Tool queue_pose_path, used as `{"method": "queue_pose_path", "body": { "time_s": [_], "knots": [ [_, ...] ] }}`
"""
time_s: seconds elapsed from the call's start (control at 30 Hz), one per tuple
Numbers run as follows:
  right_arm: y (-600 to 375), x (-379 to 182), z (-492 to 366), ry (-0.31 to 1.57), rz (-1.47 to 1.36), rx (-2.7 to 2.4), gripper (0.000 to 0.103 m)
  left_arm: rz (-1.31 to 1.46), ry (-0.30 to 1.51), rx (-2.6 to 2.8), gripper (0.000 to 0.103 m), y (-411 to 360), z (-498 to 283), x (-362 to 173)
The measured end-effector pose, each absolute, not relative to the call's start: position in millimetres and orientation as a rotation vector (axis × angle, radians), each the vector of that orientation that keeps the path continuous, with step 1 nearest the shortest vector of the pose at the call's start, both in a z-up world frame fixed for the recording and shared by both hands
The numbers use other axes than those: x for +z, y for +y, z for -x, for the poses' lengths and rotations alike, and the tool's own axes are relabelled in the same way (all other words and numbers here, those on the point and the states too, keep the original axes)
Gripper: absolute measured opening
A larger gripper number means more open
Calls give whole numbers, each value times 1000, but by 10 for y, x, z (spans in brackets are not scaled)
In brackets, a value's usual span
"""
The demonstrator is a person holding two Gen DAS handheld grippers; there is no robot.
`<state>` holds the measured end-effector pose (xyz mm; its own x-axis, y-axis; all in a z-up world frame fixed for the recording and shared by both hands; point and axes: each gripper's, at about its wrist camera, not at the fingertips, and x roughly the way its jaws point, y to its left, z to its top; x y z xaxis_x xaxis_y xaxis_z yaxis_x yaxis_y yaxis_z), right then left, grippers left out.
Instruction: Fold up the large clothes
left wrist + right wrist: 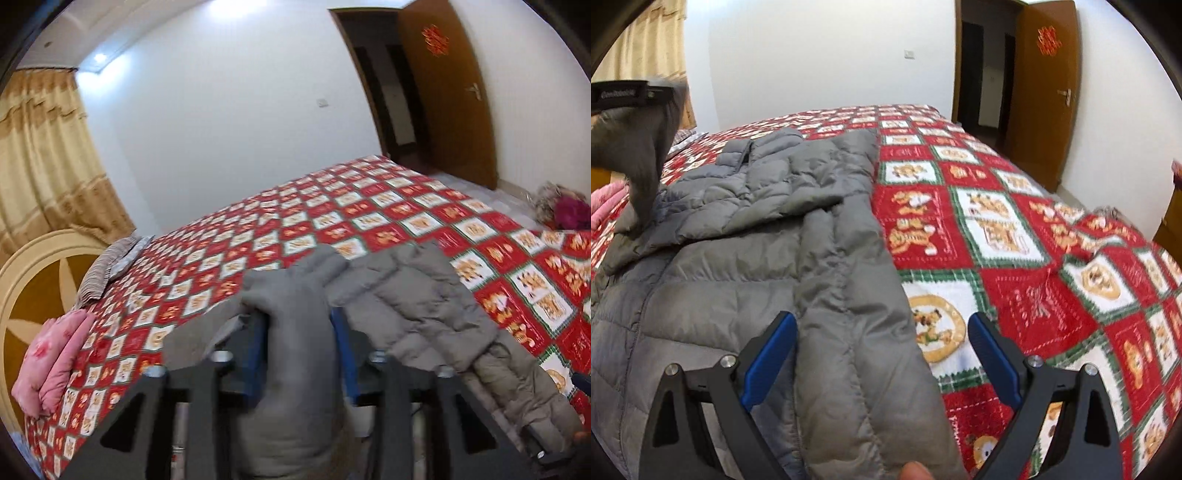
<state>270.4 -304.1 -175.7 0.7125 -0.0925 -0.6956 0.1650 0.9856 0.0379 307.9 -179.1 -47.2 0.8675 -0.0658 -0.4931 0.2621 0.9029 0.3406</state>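
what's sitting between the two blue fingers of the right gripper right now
In the right wrist view, the right gripper is open; between its fingers lie the gray puffer jacket's edge and a patch of the red patterned bedspread.

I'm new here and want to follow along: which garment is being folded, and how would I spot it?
Find the big bed with the red checked cartoon quilt. On its near side sprawls a grey quilted puffer jacket, the only plain, puffy thing there, unlike the pink folded bedding by the headboard.
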Motion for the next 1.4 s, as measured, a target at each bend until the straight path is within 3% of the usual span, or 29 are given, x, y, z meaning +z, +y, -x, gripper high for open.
{"method": "queue_pose_path", "body": {
  "time_s": [0.1,0.33,0.47,0.63,0.77,0.87,0.93,1.03,1.13,1.4],
  "knots": [
    [-3071,-1812,-2723,787,-127,-137,96,-431,478,-175,69,-1956,-3050,-574],
    [-3151,-1836,-2720,813,-171,-126,96,-423,458,-159,77,-1654,-3099,-648],
    [-3093,-1425,-2653,760,-130,-151,96,-411,453,-55,86,-1051,-3362,-735],
    [-2799,-905,-3020,698,-175,10,97,-350,551,112,87,-299,-3902,-994],
    [-2599,-997,-3670,747,-239,64,96,-283,622,174,87,56,-4106,-1261],
    [-2530,-1236,-3988,814,-268,43,87,-267,650,164,87,95,-4158,-1405],
    [-2466,-1435,-4169,874,-271,54,66,-294,645,162,87,50,-4169,-1482],
    [-2402,-1553,-4136,891,-239,37,44,-326,649,162,87,26,-4218,-1587],
    [-2426,-1607,-4061,881,-225,18,36,-315,669,155,87,24,-4252,-1703],
    [-2461,-1741,-4039,872,-204,-4,34,-305,682,154,89,-41,-4214,-1846]
  ]
}}
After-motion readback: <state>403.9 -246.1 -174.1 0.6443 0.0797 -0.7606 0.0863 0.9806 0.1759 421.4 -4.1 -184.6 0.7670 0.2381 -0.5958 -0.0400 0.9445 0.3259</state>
